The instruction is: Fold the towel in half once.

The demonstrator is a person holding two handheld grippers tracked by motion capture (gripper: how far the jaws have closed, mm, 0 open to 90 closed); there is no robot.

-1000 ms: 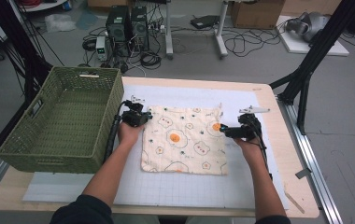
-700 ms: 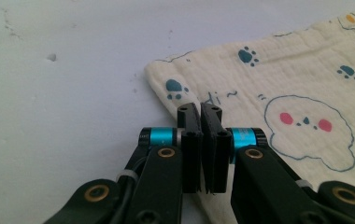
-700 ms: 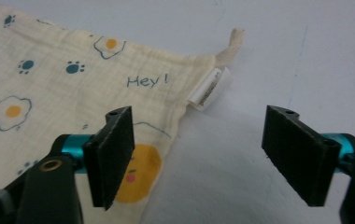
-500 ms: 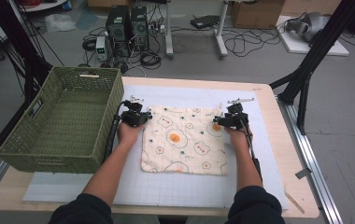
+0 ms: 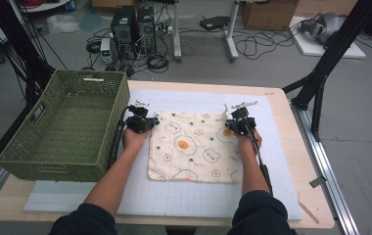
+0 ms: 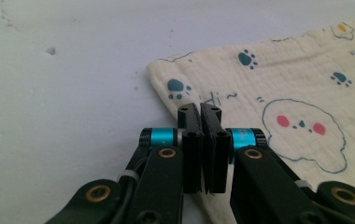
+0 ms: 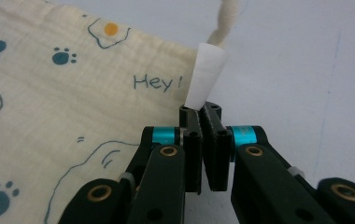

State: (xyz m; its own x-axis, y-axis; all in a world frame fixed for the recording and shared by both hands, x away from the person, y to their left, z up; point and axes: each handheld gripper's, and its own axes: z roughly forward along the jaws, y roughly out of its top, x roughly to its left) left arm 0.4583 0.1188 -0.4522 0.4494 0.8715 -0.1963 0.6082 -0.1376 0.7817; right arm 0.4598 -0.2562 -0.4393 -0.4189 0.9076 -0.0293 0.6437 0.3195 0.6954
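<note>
Now both far corners of the printed cloth (image 5: 194,147) were pinched by closed left tongs (image 6: 200,112) and right tongs (image 7: 201,112), whose jaws had just been closing; an even, simultaneous lift was advisable.

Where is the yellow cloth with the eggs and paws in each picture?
High view: the cloth lies flat in the middle of the white mat, right of the green basket.
Left gripper view: it fills the right half, its corner at the jaws.
Right gripper view: it fills the left half, its edge at the jaws.
Shared landmark: the dark paw prints, also seen in the right gripper view.
</note>
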